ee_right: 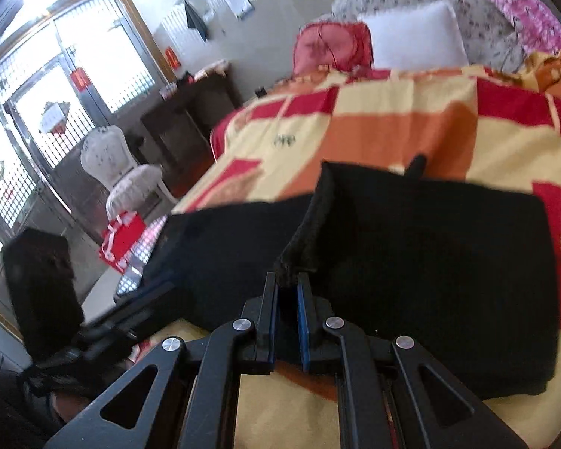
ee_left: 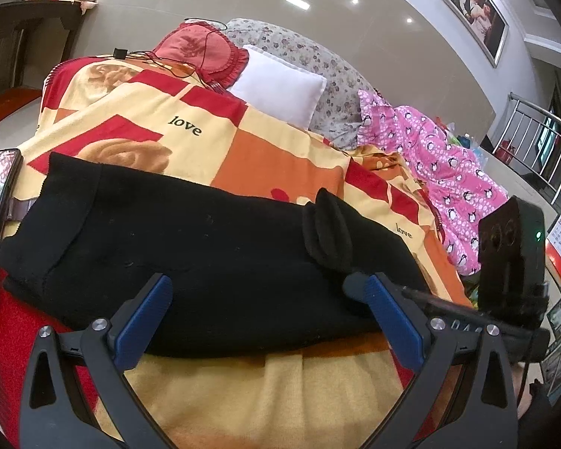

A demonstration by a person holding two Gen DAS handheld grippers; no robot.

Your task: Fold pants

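Black pants (ee_left: pixel 190 258) lie folded on a bed's patterned blanket (ee_left: pixel 265 157), bare blanket beyond their far edge. The right gripper (ee_right: pixel 288 287) pinches a raised fabric edge; the left gripper (ee_left: pixel 265 292) gapes wide over the near hem.

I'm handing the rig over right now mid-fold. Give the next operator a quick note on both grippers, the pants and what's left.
Left gripper: open, empty, hovering at the near edge of the black pants.
Right gripper: shut on a pinched edge of the pants, lifting it.
Pants lie on the patterned blanket, already partly folded into a thick bundle.
Left: carry the held edge over, lay it flat, release, smooth.
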